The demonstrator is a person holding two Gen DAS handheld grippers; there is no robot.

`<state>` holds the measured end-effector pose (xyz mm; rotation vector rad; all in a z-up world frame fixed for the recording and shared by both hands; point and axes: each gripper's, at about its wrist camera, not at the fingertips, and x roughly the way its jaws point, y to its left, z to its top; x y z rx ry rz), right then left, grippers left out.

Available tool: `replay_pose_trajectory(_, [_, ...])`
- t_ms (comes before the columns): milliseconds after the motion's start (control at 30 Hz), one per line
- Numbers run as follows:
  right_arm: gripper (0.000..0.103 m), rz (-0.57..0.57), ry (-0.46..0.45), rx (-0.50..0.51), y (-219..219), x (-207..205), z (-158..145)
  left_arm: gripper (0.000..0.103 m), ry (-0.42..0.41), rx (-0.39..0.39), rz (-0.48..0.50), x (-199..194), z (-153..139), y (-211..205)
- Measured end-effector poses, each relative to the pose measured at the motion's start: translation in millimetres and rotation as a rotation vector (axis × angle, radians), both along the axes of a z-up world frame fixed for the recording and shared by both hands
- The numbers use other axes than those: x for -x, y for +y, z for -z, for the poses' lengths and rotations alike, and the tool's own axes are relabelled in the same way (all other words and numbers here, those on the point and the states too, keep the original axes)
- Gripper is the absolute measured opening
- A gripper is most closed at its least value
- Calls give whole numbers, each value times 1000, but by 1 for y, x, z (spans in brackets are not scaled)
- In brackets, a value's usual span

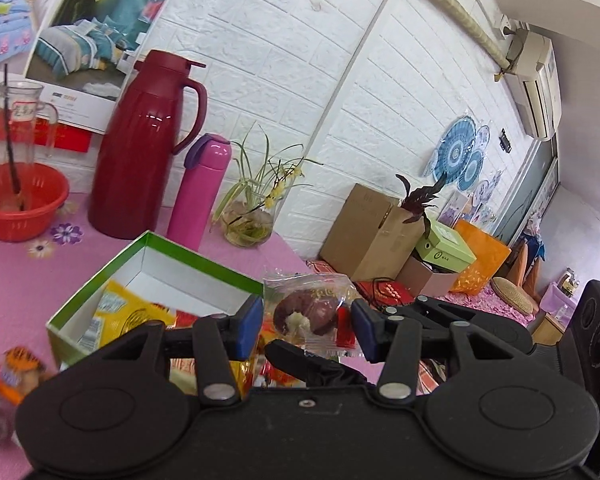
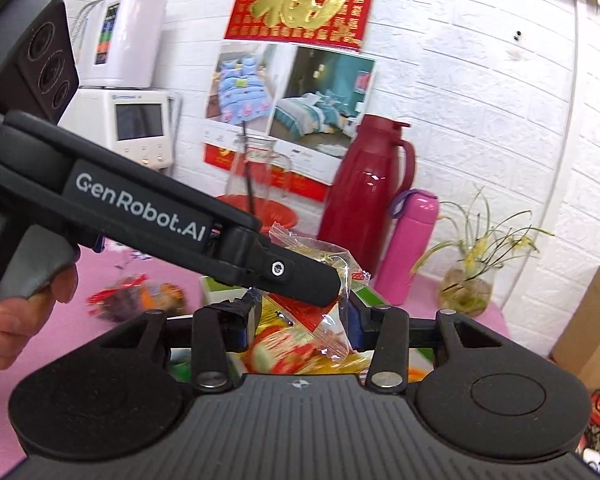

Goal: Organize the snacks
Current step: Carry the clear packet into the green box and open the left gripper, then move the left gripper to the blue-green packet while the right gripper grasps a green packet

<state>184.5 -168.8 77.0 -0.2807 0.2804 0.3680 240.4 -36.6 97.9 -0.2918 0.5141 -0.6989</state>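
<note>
A green-rimmed white box (image 1: pixel 140 264) on the pink table holds a yellow snack packet (image 1: pixel 120 312). My left gripper (image 1: pixel 306 328) is open, its blue pads either side of a clear-wrapped brown pastry (image 1: pixel 304 312) without touching it. A black finger of the right gripper reaches in under that packet. In the right wrist view my right gripper (image 2: pixel 304 320) has its pads close around a clear wrapped snack (image 2: pixel 312 316), and the left gripper's body (image 2: pixel 140 216) crosses in front. More snack packets (image 2: pixel 140 296) lie on the table at the left.
On the pink table behind the box stand a dark red thermos jug (image 1: pixel 144 152), a pink flask (image 1: pixel 200 196), a glass vase with a plant (image 1: pixel 248 224), a red basin (image 1: pixel 20 204) and a glass carafe. Cardboard boxes (image 1: pixel 368 232) sit beyond the table edge.
</note>
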Motion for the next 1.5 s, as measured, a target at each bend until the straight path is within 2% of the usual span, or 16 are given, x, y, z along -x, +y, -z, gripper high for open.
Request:
replay_pose_trajectory(433, [74,46,45,18,-23,-71,34,29,98,9,3,-80,46,-20])
replay_pose_trajectory(467, [83,55,42,35,-23,-74,39,32,106,13,-3,-85,49,-20])
replay_pose_trajectory(500, [95,62,46,65,-21,-78,43,41,119,13,-24,-88,53,-20])
replay_pose_trajectory(533, [103,68,47,92,-20,-80,47,84,138,14,-44,-91,57,-18])
replay_pose_trajectory(567, [103,71,40,109,-20,-79,50,103,146,16,-60,-92,60,-16])
replay_pose_trajectory(733, [103,68,60,107,-25,-73,53,103,136,-20,-104,-89,66,-6])
replay_pose_trajectory(967, [103,98,49,5,-36,-46,33,103,126,-31,-125,-60,51,7])
replay_pose_trajectory(1100, [103,101,31,-50,-48,-11,24,103,92,-42,-137,-23,39,15])
replay_pose_trajectory(1200, [103,96,42,-83,-56,17,26,103,99,-92,-150,7,37,17])
replay_pose_trajectory(1267, [103,92,65,-101,-62,35,31,103,102,-113,-156,28,42,19])
replay_pose_trajectory(1500, [103,42,176,-125,-62,83,59,103,149,-105,-108,97,70,34])
